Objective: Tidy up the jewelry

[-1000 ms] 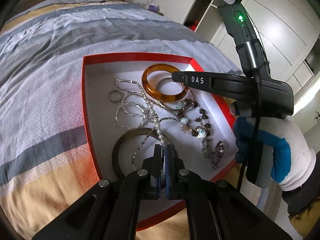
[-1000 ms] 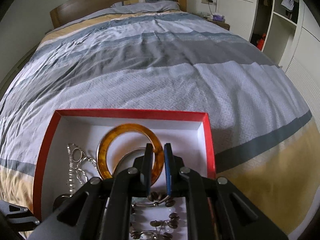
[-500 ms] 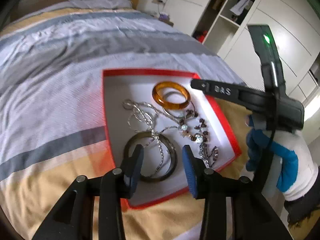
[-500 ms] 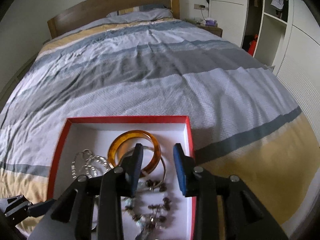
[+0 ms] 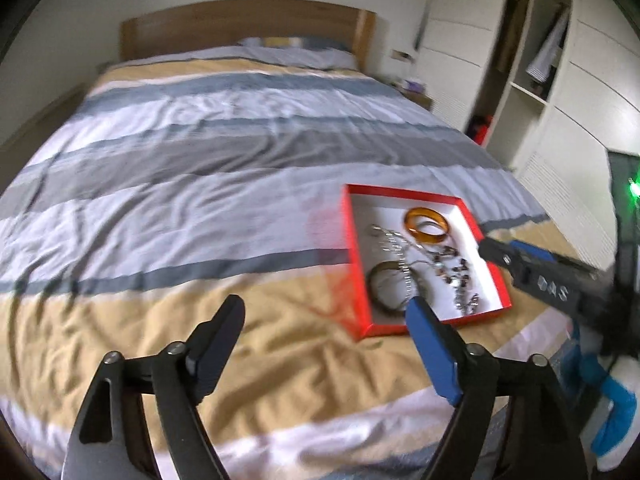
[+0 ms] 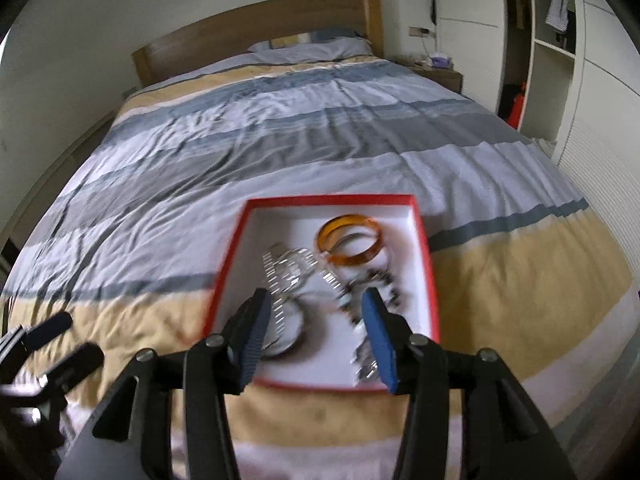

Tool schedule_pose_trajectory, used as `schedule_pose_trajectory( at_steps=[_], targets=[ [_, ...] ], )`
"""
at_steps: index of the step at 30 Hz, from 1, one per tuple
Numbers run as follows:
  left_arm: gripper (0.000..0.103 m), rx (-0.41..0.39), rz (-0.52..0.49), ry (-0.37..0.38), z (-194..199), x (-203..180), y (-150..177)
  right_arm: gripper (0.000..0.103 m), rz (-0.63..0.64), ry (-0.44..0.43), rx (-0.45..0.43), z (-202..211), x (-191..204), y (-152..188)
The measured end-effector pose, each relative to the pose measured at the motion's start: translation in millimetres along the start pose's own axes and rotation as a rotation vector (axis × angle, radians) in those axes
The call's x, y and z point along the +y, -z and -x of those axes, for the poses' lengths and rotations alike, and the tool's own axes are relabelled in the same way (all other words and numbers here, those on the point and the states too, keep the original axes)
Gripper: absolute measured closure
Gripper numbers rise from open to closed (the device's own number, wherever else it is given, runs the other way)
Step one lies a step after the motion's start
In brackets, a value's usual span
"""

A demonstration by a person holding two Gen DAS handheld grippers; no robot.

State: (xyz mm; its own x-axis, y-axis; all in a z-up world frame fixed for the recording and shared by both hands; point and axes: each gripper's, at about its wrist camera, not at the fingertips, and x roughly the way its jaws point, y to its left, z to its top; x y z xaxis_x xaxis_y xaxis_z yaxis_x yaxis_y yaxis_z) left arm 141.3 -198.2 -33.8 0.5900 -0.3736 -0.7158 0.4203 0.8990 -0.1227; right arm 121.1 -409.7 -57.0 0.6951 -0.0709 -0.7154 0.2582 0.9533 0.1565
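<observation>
Both grippers hang above the bed, holding nothing: the left gripper (image 5: 324,320) is opening wide, the right gripper (image 6: 316,320) opening about halfway. The jewelry (image 6: 320,268) lies tangled in the red box (image 6: 424,240). Lifting one chain could drag others out. Open bedding surrounds the box's low rim.

We cannot separate the silver chains (image 6: 294,268) in the red box (image 6: 336,200): motion blur smears them into streaks beside the amber bangle (image 6: 352,240). The right gripper (image 6: 316,328) covers part of the dark bangle (image 6: 294,340) at the box's near end. The beaded pieces (image 5: 454,268) beside it are too small to identify. The picture's edge cuts off the gloved hand (image 5: 612,412) right of the box, and the left gripper (image 6: 52,344) left of it is blurred.
</observation>
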Motion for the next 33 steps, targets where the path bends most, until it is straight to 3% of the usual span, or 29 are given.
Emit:
schedule_pose_trajectory(
  at_steps=[5, 13, 33],
  targets=[
    [0.012, -0.033, 0.021, -0.094, 32, 17, 17, 0.046, 0.073, -0.021, -0.028, 32, 35, 25],
    [0.01, -0.067, 0.041, -0.2, 66, 39, 38, 0.036, 0.152, -0.003, -0.043, 56, 68, 61],
    [0.004, -0.045, 0.073, -0.263, 70, 67, 68, 0.033, 0.115, 0.057, -0.04, 62, 53, 75]
  ],
)
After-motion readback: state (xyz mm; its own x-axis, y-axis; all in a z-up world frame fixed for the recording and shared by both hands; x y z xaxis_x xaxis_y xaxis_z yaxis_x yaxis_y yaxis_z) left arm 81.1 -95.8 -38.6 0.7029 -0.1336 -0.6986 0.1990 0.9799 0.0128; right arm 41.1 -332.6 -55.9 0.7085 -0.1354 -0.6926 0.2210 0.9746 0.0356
